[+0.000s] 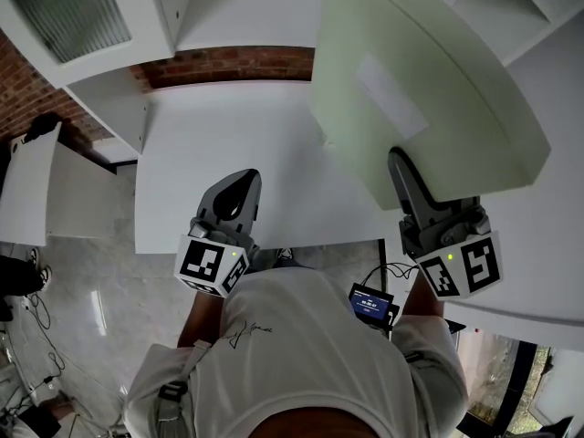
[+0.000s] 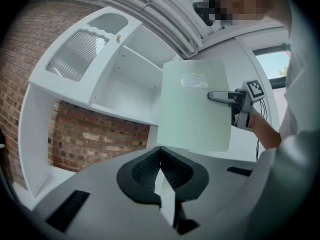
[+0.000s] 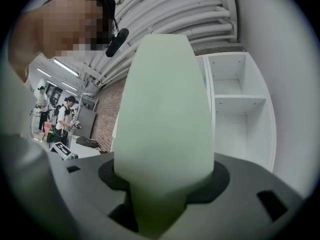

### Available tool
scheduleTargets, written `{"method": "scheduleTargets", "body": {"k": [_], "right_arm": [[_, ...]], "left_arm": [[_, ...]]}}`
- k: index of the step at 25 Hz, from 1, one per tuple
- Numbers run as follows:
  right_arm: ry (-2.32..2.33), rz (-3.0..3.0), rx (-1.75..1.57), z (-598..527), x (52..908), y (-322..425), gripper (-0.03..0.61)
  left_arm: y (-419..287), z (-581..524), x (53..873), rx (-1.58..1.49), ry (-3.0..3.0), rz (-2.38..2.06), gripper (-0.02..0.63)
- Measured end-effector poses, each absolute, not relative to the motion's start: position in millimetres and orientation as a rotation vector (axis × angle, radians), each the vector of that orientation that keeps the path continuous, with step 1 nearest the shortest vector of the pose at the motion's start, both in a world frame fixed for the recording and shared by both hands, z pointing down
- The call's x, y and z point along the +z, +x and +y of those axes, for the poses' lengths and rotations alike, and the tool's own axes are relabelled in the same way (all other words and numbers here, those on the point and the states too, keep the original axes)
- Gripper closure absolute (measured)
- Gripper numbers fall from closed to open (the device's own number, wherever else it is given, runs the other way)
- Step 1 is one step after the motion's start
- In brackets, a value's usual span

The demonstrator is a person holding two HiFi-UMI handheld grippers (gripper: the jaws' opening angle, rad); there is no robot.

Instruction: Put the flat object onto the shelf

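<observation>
One thin, pale-green panel (image 1: 438,80).

In the head view the pale green board (image 1: 429,89) runs off the top edge and covers part of the white table (image 1: 228,153). Only 1 jaw of the right gripper (image 1: 401,164) shows on it; the other is hidden beneath. In the right gripper view the board hides the jaw pads and part of the shelf unit (image 3: 240,114). The blue screen (image 1: 370,304) is too small to read.

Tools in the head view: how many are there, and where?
2. The left tool is shut and empty above the white table; the right tool is shut on the pale green board. None seems hidden.
</observation>
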State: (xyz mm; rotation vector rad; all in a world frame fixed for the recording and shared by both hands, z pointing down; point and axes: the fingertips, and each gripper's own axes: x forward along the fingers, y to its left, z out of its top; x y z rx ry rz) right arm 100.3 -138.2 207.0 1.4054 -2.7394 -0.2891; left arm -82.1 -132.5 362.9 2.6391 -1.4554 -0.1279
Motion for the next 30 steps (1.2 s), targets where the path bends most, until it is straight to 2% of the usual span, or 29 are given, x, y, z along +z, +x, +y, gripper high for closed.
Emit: {"method": "scheduleTargets", "body": {"k": [30], "right_arm": [[1.386,-2.592,-0.674,-163.2,144.9,83.3,0.308]], "left_arm": [[-94.7,-134.9,357.8,-0.163,2.644,-1.467,0.600]]}}
